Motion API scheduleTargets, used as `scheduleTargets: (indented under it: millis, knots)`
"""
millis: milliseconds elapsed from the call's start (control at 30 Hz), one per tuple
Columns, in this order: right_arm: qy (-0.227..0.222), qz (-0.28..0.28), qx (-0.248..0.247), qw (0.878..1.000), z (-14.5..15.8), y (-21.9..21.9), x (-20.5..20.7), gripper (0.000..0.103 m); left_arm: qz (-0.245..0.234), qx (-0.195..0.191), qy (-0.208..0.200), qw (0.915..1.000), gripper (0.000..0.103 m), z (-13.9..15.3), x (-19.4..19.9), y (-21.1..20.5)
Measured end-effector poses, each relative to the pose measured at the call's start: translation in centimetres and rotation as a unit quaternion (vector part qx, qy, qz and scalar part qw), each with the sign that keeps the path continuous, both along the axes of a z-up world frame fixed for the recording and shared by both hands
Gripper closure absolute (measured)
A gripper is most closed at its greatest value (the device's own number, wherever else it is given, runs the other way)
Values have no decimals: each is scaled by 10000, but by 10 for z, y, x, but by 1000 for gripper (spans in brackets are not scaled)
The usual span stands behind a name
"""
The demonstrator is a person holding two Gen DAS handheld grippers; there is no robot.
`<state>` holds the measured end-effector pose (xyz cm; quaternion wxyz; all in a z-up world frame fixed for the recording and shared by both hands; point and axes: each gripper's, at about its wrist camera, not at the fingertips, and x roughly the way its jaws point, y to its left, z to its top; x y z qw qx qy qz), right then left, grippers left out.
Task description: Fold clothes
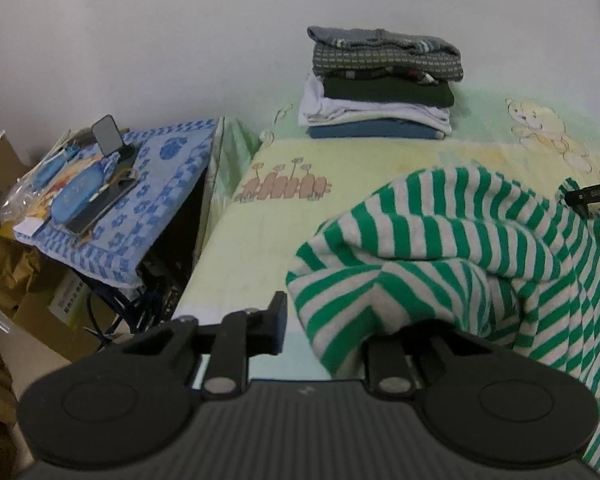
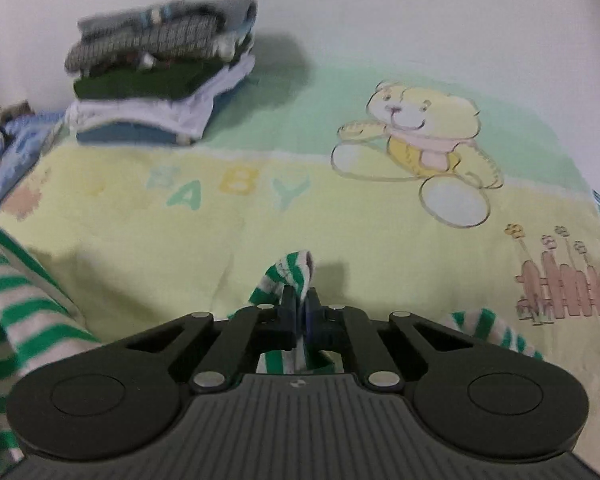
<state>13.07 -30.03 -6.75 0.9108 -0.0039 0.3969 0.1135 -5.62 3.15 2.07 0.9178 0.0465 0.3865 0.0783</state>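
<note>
Striped shirt (image 2: 290, 270) edge between right fingers (image 2: 288, 312); blanket (image 2: 340, 220) bare beyond

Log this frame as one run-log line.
stage: grasping | right tool: shut on green-and-white striped knit garment | left tool: grip unclear, cloth over one finger | folded clothes stack: back of blanket

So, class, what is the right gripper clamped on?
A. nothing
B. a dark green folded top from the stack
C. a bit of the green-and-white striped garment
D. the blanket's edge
C: in the right wrist view the right gripper has its jaws shut on a fold of the striped garment.
</note>
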Motion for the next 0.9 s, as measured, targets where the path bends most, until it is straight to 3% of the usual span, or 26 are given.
scheduleTargets:
  millis: [200,400,600,767,900]
  knots:
    - [-401,-460,688,9958,50,-29,-15,99,-169,-63,-244,9995,83,17,7,4]
    - [-1244,-1291,1163,9769,122,-81,-43,99,-438,-158,-606,9971,81,39,30,14]
    - [-1985,-2209,918,9505,171,-123,-66,99,-923,-246,-1004,9903,78,54,79,5]
    - [-2249,-2555,93,9402,172,-126,-58,100,-1178,-115,-1117,9867,78,55,133,-23]
    - [-2395,-2870,178,9273,172,-131,-47,100,-1195,-191,-1216,9852,78,69,168,-35]
